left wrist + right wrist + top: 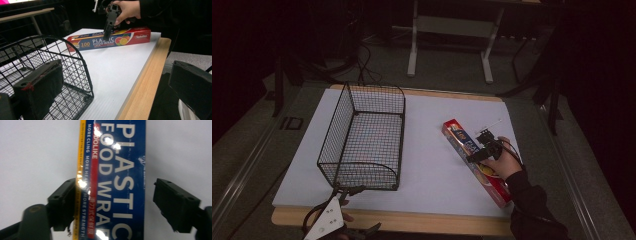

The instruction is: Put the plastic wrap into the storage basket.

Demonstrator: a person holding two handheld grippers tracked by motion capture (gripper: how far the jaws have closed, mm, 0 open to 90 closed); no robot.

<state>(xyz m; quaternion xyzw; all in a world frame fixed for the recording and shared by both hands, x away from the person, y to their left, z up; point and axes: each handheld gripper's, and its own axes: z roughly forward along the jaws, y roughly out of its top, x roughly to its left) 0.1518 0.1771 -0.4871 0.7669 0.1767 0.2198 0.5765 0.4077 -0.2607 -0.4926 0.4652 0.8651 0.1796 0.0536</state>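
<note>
Jaws astride plastic wrap box

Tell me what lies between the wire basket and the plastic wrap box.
Nothing: between the wire basket and the plastic wrap box there is only bare white board, as the high view and left gripper view show.

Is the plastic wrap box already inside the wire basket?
No, the plastic wrap box lies flat on the white board, well apart from the wire basket, under the right gripper.
</note>
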